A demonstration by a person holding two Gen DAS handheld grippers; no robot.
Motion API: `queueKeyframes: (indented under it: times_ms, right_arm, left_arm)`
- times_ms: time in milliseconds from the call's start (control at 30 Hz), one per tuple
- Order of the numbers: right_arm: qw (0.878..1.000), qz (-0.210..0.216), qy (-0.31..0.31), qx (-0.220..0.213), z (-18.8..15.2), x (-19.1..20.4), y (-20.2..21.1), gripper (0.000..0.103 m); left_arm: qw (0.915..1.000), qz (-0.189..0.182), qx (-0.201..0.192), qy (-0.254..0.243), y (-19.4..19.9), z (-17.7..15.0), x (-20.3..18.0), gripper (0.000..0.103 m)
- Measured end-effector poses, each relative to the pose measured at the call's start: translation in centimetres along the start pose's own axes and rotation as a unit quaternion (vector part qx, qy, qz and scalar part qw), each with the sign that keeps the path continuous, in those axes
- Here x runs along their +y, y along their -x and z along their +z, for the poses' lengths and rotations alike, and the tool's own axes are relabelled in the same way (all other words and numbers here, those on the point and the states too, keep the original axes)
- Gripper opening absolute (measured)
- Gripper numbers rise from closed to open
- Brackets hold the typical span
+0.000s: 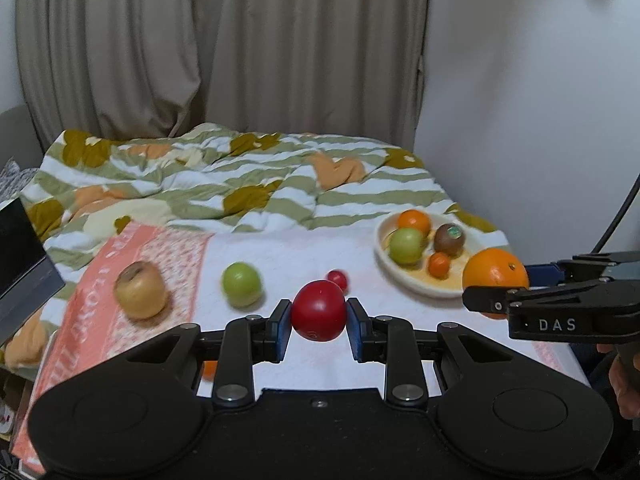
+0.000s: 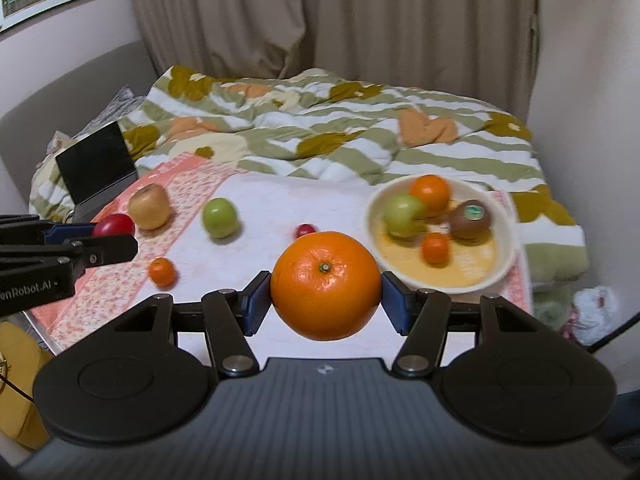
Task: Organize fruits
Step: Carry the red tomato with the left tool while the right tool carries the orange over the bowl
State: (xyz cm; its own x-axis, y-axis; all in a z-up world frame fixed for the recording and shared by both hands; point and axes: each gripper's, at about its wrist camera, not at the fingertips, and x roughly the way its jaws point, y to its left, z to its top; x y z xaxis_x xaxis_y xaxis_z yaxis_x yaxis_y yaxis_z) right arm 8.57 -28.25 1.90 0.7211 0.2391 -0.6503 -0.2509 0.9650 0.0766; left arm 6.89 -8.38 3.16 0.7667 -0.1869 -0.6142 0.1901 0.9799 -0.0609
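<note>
My left gripper [image 1: 319,326] is shut on a red tomato [image 1: 318,311], held above the white cloth. My right gripper [image 2: 325,298] is shut on a large orange [image 2: 325,284], also lifted off the cloth; it shows at the right of the left wrist view as the large orange [image 1: 496,274]. A cream bowl [image 2: 500,276] to the right holds a green apple [image 2: 402,210], an orange [image 2: 430,192], a kiwi [image 2: 470,216] and a small mandarin [image 2: 435,248]. Loose on the cloth lie a yellow-brown apple [image 1: 141,290], a green apple [image 1: 242,284], a small red tomato [image 1: 338,279] and a mandarin [image 2: 162,272].
A rumpled green-striped blanket [image 1: 248,176] covers the bed behind the cloth. A dark laptop [image 2: 98,164] stands at the left edge. Curtains and a white wall close off the back and right. A person's hand [image 1: 626,376] holds the right gripper's handle.
</note>
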Motion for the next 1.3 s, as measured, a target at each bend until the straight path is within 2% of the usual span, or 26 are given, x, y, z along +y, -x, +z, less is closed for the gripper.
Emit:
queueKeyframes:
  times_ms: [233,600,867,1300]
  right_arm:
    - [1.0,-0.015,-0.002,0.001,0.5,-6.0,0.7,0.074]
    - [1.0,-0.003,-0.014,0.011,1.5,-14.2,-2.4,0.074]
    - [0.999,-0.009,-0.035,0.016,2.3,-17.3,-5.0,0.074]
    - [0.995,-0.042,-0.085,0.025,2.5,-19.4,-7.7,0.074]
  left_arm:
    - [0.9998,-0.018,-0.002,-0.007,-2.7,2.4,-4.9,0.032]
    - [0.9993,-0.02,0.018,-0.024,-9.8,5.1,-11.1,0.032]
    - [0.9965,-0.023,0.061,-0.053,-15.4,5.5,-13.3,0.032]
    - [0.9852,-0.033,0.13,-0.107,-22.6,4.4,-13.4,0.033]
